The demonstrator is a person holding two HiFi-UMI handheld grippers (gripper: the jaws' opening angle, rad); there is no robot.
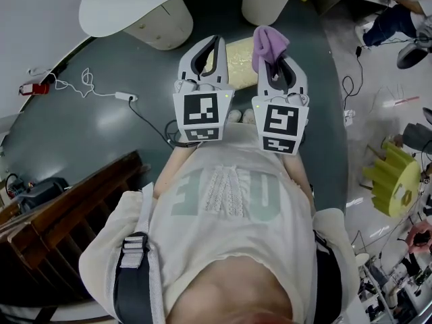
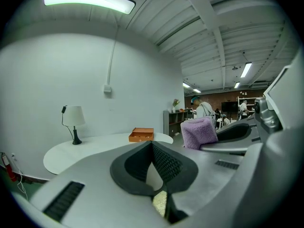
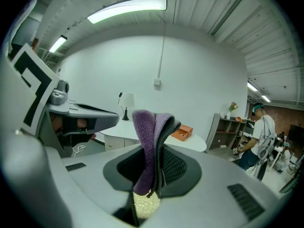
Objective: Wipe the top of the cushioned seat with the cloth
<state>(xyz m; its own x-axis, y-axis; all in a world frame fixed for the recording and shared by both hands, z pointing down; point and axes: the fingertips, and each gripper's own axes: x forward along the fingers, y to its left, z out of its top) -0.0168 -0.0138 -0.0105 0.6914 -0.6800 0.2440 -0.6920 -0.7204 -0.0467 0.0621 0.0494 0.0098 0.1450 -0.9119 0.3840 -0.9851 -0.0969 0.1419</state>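
Both grippers are held side by side in front of the person's chest, jaws pointing away. My right gripper (image 1: 271,54) is shut on a folded purple cloth (image 1: 268,41), which sticks up past the jaw tips (image 3: 151,141). My left gripper (image 1: 217,43) is shut with nothing in it, its dark pads (image 2: 164,163) meeting in a line. The pale yellow cushioned seat (image 1: 239,58) lies on the floor below and between the two grippers. Through each gripper's jaw gap only a sliver of the seat shows (image 2: 160,202) (image 3: 145,203). The cloth hangs above the seat, apart from it.
A white round table (image 1: 128,5) on cream pedestals (image 1: 164,24) stands just beyond the seat, with a lamp (image 2: 73,120) and an orange box (image 2: 141,135) on it. A cable and power strip (image 1: 125,96) lie left. Dark wooden furniture (image 1: 61,208) is near left, a yellow stool (image 1: 395,177) right.
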